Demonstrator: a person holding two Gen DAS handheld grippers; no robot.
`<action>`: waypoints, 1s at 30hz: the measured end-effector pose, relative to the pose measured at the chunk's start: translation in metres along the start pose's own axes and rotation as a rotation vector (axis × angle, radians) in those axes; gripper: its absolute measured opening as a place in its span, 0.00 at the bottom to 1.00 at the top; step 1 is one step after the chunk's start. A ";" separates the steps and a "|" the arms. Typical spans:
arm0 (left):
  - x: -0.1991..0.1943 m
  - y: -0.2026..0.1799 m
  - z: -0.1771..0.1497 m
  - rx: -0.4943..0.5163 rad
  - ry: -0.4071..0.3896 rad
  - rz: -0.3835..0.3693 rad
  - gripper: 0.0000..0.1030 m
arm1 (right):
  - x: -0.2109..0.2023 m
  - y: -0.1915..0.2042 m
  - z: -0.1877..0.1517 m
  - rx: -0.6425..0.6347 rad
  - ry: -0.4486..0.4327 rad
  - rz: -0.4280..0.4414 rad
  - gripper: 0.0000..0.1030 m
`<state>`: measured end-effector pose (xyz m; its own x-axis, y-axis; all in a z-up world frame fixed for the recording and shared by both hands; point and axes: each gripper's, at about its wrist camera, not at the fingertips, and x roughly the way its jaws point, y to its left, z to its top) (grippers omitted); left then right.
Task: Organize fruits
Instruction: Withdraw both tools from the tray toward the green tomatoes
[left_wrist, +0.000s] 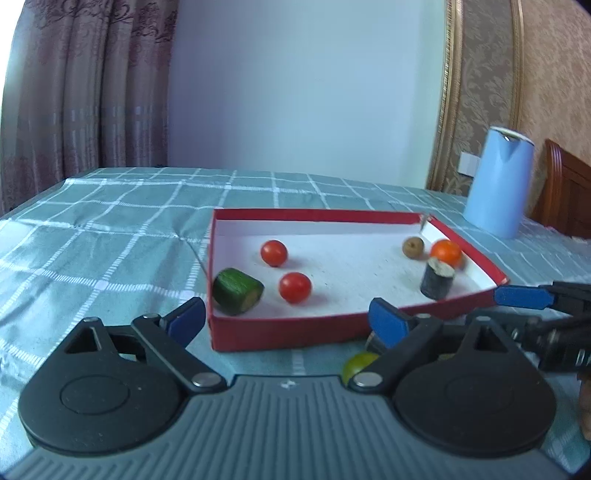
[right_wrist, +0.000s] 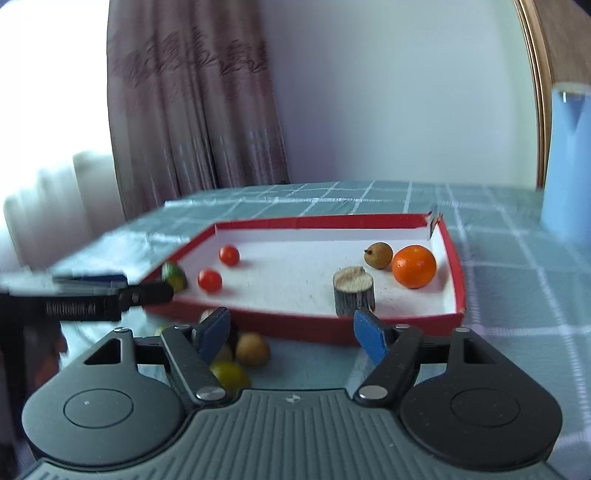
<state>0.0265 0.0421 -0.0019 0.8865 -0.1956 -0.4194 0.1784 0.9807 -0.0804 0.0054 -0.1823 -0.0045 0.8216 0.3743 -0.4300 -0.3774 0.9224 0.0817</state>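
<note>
A red box (left_wrist: 280, 334) with a white floor lies on the checked cloth. In it are two red tomatoes (left_wrist: 273, 253) (left_wrist: 294, 287), a green cucumber piece (left_wrist: 237, 291), a dark cylinder piece (left_wrist: 437, 278), an orange (left_wrist: 446, 252) and a small brown fruit (left_wrist: 413, 247). My left gripper (left_wrist: 291, 319) is open and empty at the box's near wall. My right gripper (right_wrist: 291, 332) is open and empty, also at the near wall (right_wrist: 295, 325). Outside the box lie a yellow-green fruit (right_wrist: 229, 373) and a brown fruit (right_wrist: 252, 349) by my right gripper's left finger. The yellow-green fruit also shows in the left wrist view (left_wrist: 356, 363).
A light blue jug (left_wrist: 498, 182) stands on the cloth right of the box, and a wooden chair (left_wrist: 565, 192) is behind it. Curtains and a wall lie beyond the table. The right gripper's fingers (left_wrist: 524, 297) reach in at the box's near right corner.
</note>
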 end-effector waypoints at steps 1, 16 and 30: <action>-0.001 -0.002 -0.001 0.013 -0.008 0.007 0.93 | 0.001 0.003 -0.001 -0.018 0.011 -0.002 0.75; 0.007 -0.014 -0.004 0.087 0.035 0.067 1.00 | 0.017 0.022 -0.009 -0.119 0.149 -0.013 0.89; 0.014 -0.013 -0.004 0.086 0.069 0.067 1.00 | 0.027 0.030 -0.011 -0.117 0.199 -0.012 0.64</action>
<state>0.0345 0.0264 -0.0103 0.8668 -0.1256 -0.4826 0.1580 0.9871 0.0270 0.0120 -0.1456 -0.0236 0.7302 0.3261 -0.6004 -0.4246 0.9051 -0.0248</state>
